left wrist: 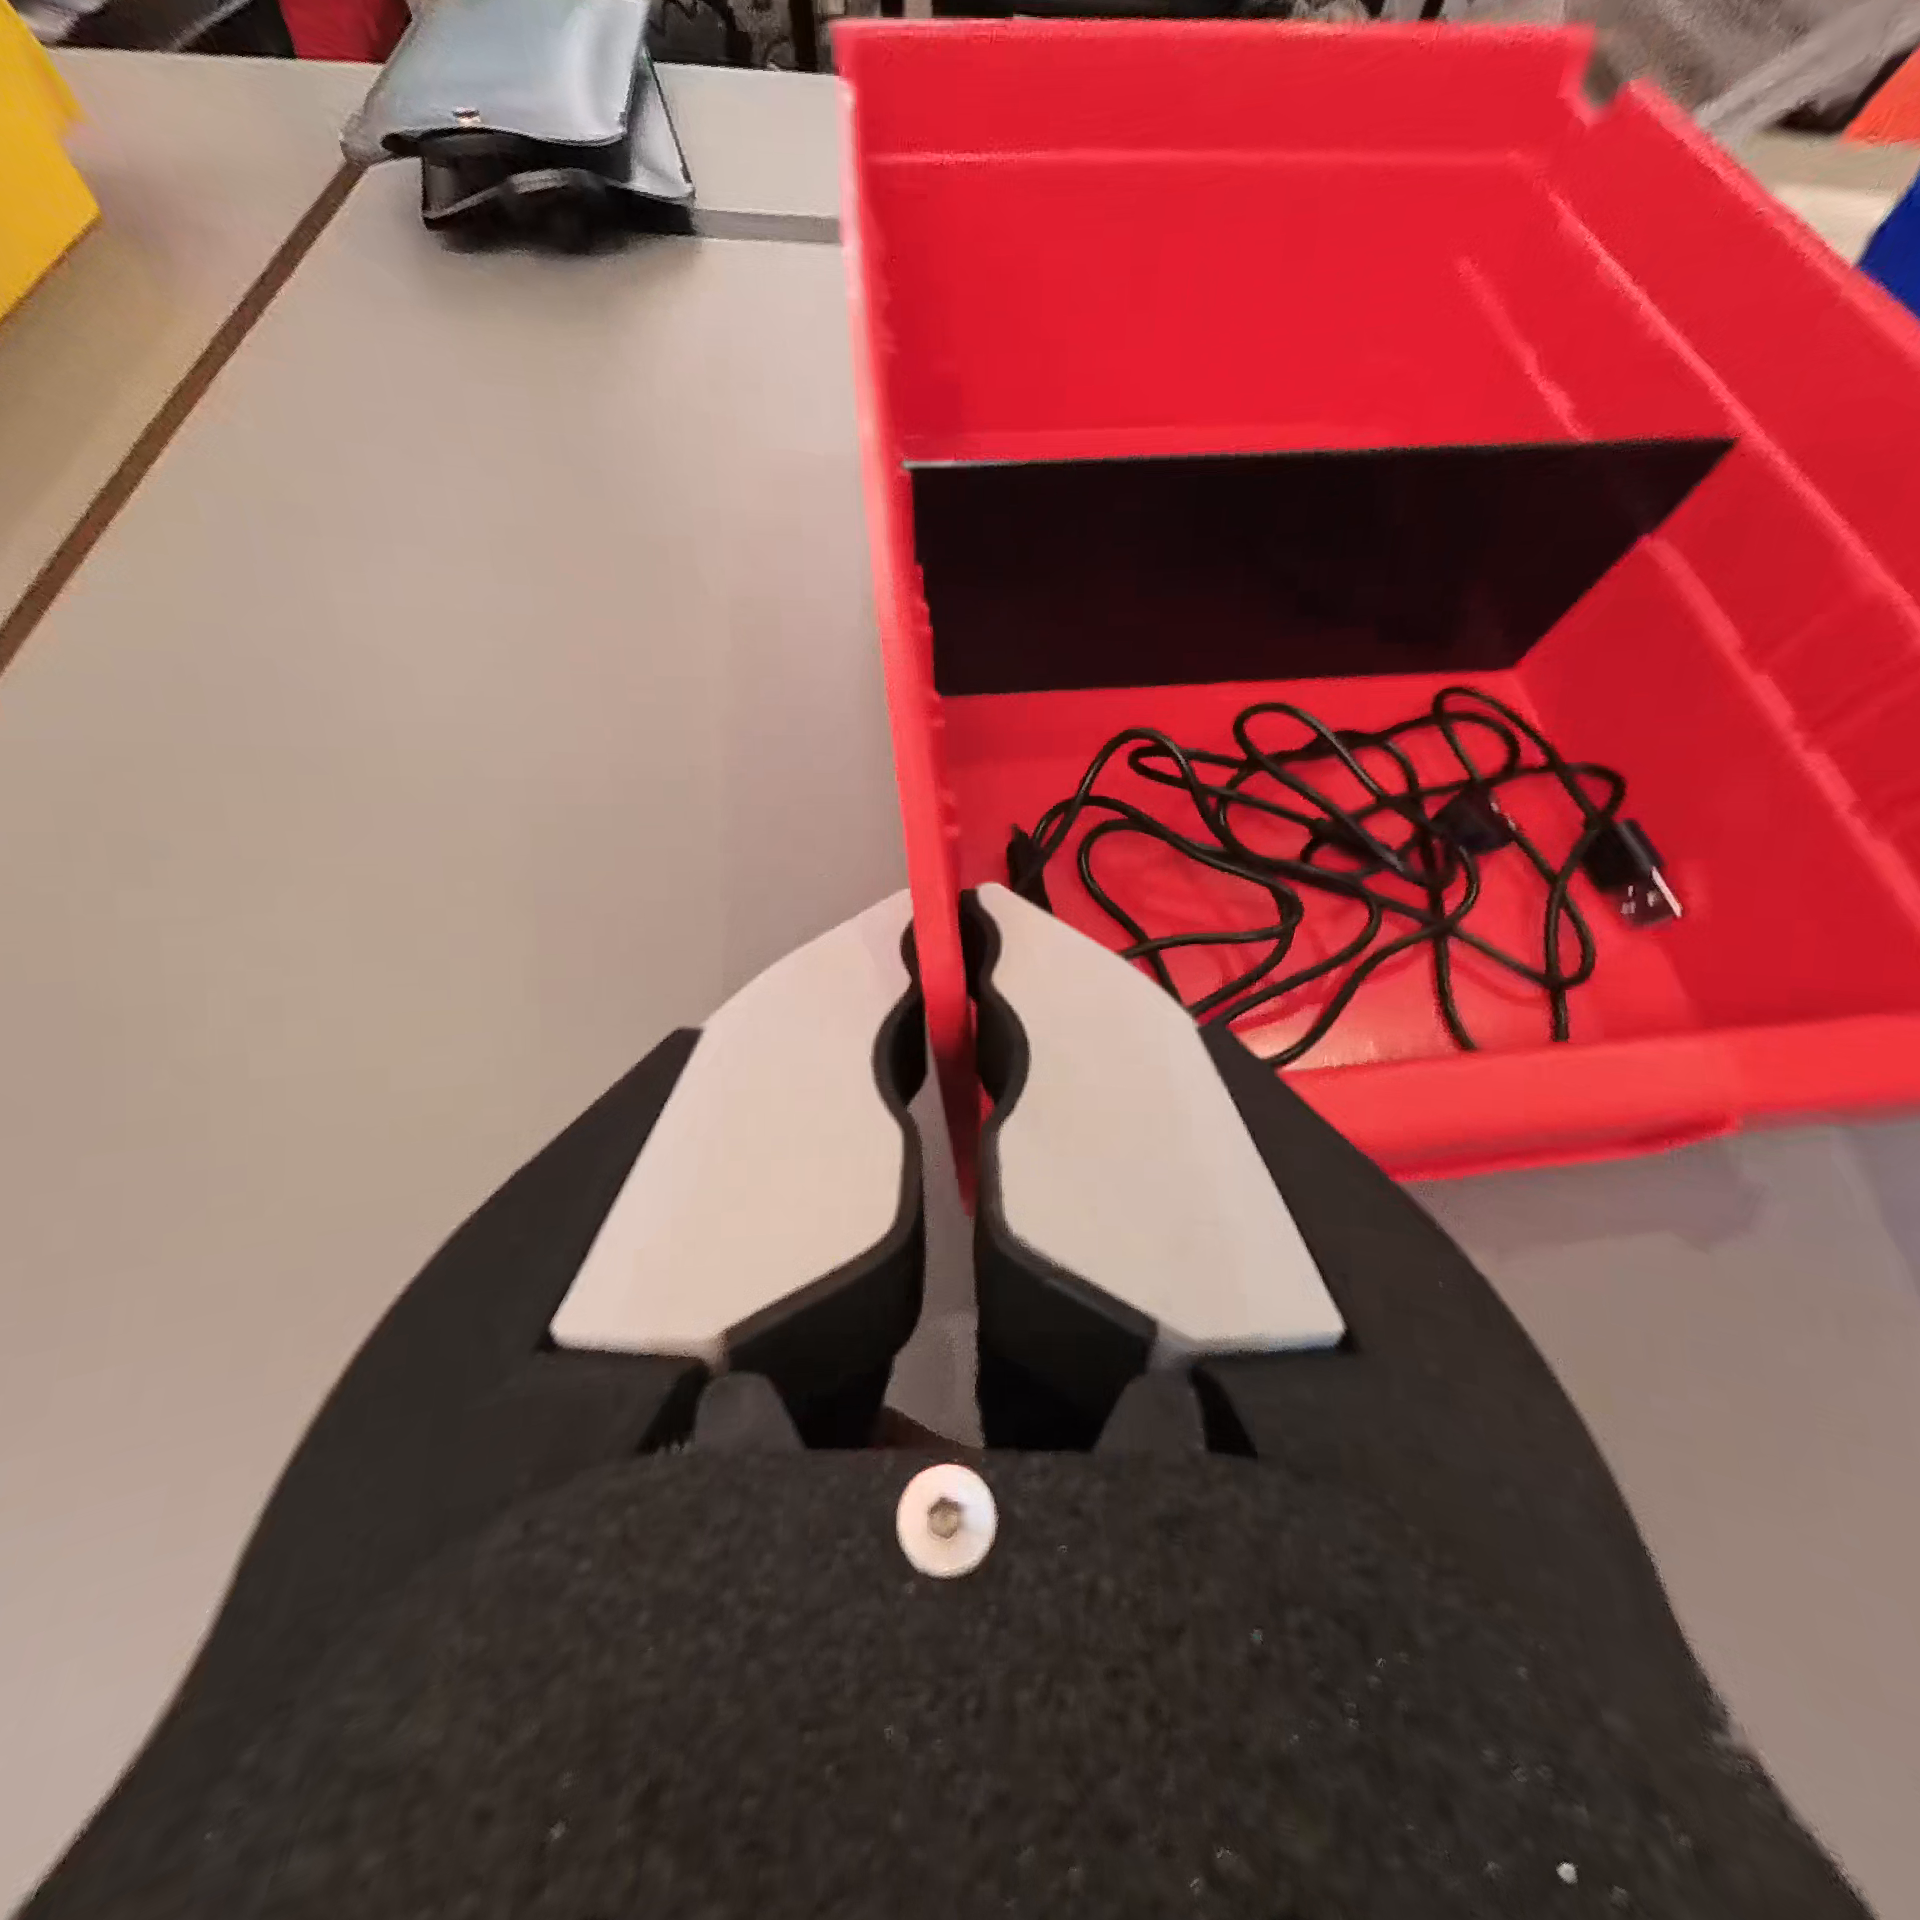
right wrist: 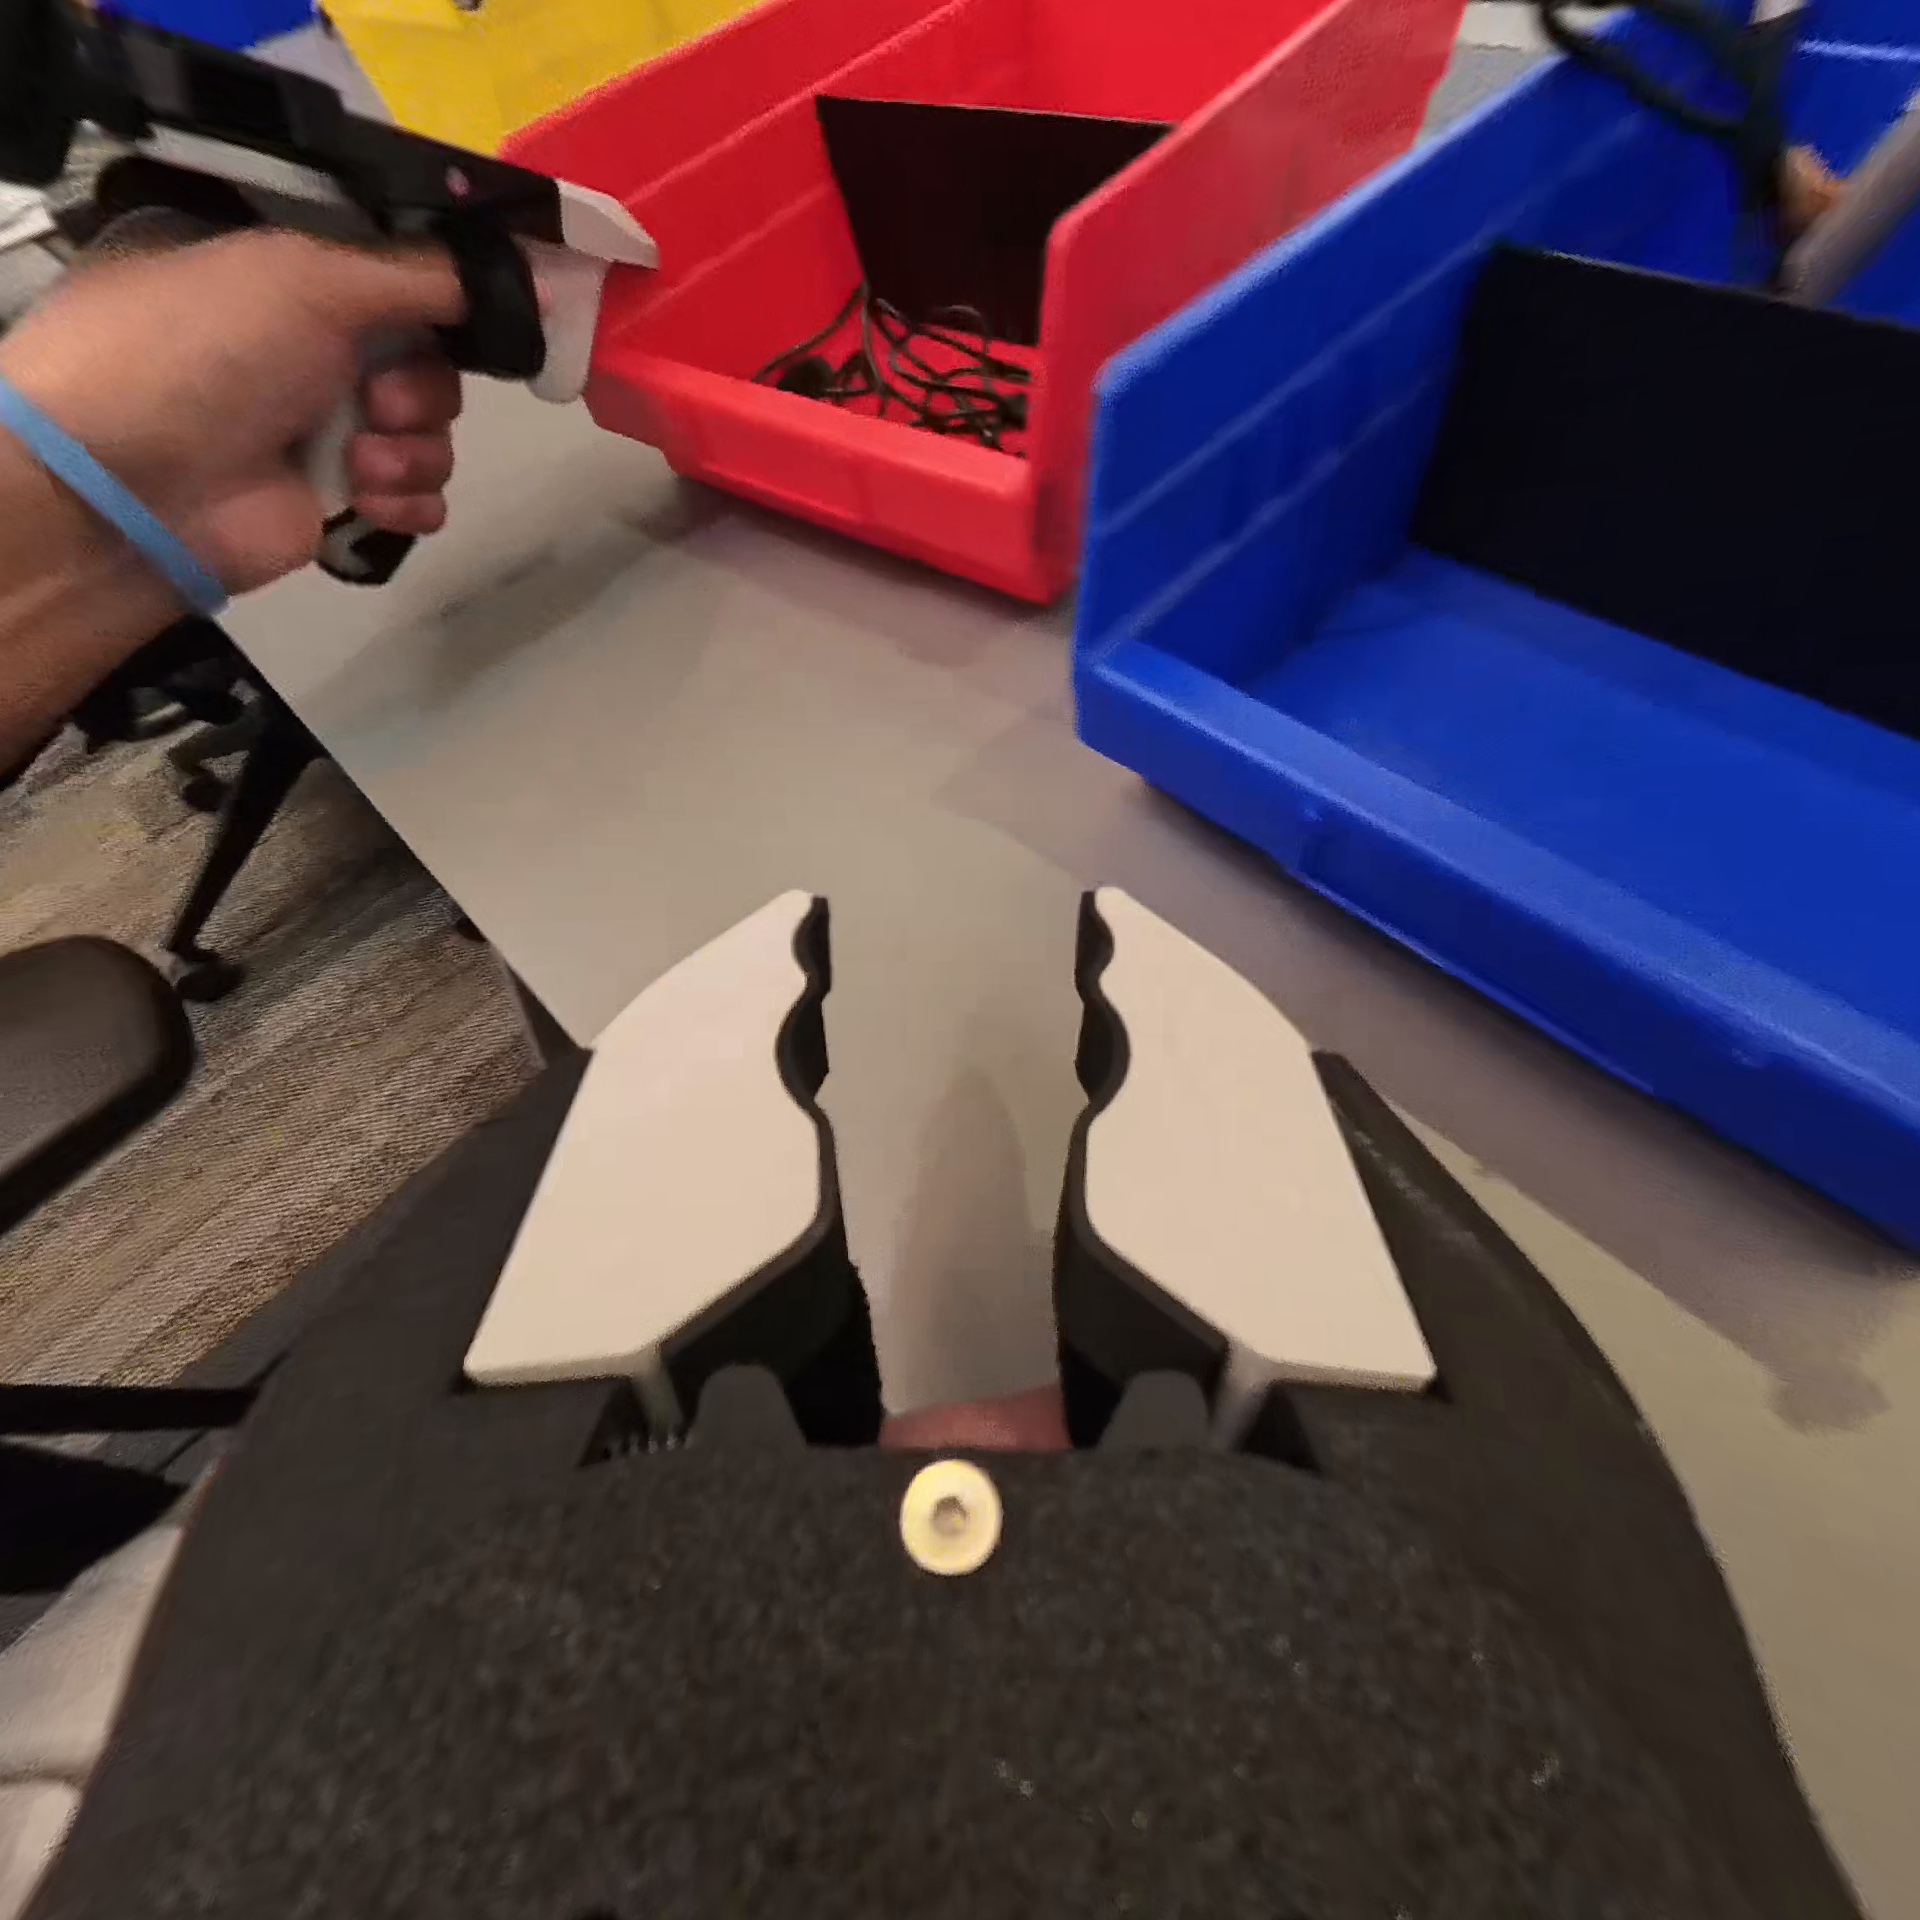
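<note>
My left gripper [left wrist: 945, 925] is shut on the near left corner wall of a red plastic bin [left wrist: 1195, 312]. The bin has a black divider [left wrist: 1278, 561] across its middle and a tangled black cable [left wrist: 1351, 862] in the near compartment. In the right wrist view the left gripper [right wrist: 613, 270], held by a hand, pinches the red bin [right wrist: 831, 457] at its left wall. My right gripper [right wrist: 951, 914] is open and empty above the grey table [right wrist: 727, 727], short of a blue bin [right wrist: 1558, 831].
The blue bin stands right of the red one and has a dark divider [right wrist: 1683, 468]. A yellow bin [right wrist: 520, 52] stands behind the red one. A grey and black pouch [left wrist: 540, 125] lies at the table's far side. The table's left edge [right wrist: 384, 810] drops to carpet with chair legs. The tips of one gripper are about 30 cm away from the tips of the other.
</note>
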### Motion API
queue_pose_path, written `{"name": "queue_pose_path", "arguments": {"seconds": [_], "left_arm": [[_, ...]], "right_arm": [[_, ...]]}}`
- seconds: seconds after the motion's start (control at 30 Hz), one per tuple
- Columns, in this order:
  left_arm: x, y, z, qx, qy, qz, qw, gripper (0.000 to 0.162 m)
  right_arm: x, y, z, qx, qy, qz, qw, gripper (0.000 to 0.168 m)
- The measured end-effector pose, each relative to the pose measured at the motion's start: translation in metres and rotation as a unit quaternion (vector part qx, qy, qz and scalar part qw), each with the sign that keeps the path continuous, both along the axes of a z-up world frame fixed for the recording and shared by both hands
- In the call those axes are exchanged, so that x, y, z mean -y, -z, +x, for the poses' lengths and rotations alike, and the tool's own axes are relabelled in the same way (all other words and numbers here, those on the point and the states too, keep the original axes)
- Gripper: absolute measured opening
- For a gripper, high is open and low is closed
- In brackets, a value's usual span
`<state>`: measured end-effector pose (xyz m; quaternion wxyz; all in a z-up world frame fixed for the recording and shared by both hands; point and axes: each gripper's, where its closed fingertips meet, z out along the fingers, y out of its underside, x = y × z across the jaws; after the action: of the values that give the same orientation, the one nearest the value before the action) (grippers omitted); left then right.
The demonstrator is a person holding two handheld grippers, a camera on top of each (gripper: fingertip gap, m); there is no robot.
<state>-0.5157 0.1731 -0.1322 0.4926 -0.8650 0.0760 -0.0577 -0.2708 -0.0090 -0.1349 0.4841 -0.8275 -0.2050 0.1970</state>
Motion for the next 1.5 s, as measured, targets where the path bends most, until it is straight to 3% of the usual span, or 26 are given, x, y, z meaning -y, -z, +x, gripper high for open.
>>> {"name": "queue_pose_path", "arguments": {"seconds": [0.3, 0.33, 0.4, 0.53, 0.63, 0.77, 0.87, 1.0, 1.13, 1.27, 1.37, 1.5], "left_arm": [[0.116, -0.002, -0.006, -0.008, -0.048, 0.001, 0.999, 0.004], [0.126, -0.003, -0.006, -0.012, -0.048, 0.004, 0.999, 0.004], [0.144, -0.006, -0.005, -0.029, -0.048, 0.019, 0.998, 0.005], [0.173, -0.031, 0.001, -0.033, -0.055, 0.064, 0.996, 0.007], [0.18, -0.071, 0.011, -0.052, -0.051, 0.131, 0.989, 0.007], [0.165, -0.14, 0.051, -0.055, -0.018, 0.207, 0.977, 0.007], [0.147, -0.183, 0.108, -0.047, 0.035, 0.234, 0.97, 0.005], [0.131, -0.209, 0.23, -0.065, 0.112, 0.259, 0.957, 0.006], [0.122, -0.184, 0.365, -0.075, 0.195, 0.238, 0.949, 0.007], [0.132, -0.129, 0.472, -0.092, 0.234, 0.195, 0.948, 0.009], [0.139, -0.079, 0.529, -0.081, 0.249, 0.16, 0.952, 0.008], [0.133, -0.031, 0.564, -0.042, 0.253, 0.1, 0.961, 0.01]], "right_arm": [[-0.056, 0.007, -0.06, 0.029, 0.027, -0.011, 0.999, 0.045], [-0.058, 0.004, -0.063, 0.029, 0.038, -0.003, 0.999, 0.018], [-0.058, 0.002, -0.06, 0.062, 0.062, 0.011, 0.996, 0.007], [-0.047, -0.021, -0.057, 0.093, 0.085, 0.078, 0.989, 0.003], [-0.041, -0.062, -0.046, 0.071, 0.106, 0.141, 0.982, 0.003], [-0.037, -0.135, -0.005, 0.07, 0.143, 0.227, 0.961, 0.003], [-0.028, -0.17, 0.05, 0.096, 0.118, 0.274, 0.95, 0.008], [-0.023, -0.178, 0.164, 0.085, 0.189, 0.248, 0.946, 0.008], [-0.011, -0.148, 0.294, 0.025, 0.302, 0.202, 0.931, 0.005], [0.005, -0.082, 0.399, 0.03, 0.377, 0.147, 0.914, 0.005], [0.02, -0.049, 0.459, -0.019, 0.429, 0.094, 0.898, 0.002], [0.008, -0.029, 0.5, 0.03, 0.425, 0.043, 0.904, 0.002]]}}
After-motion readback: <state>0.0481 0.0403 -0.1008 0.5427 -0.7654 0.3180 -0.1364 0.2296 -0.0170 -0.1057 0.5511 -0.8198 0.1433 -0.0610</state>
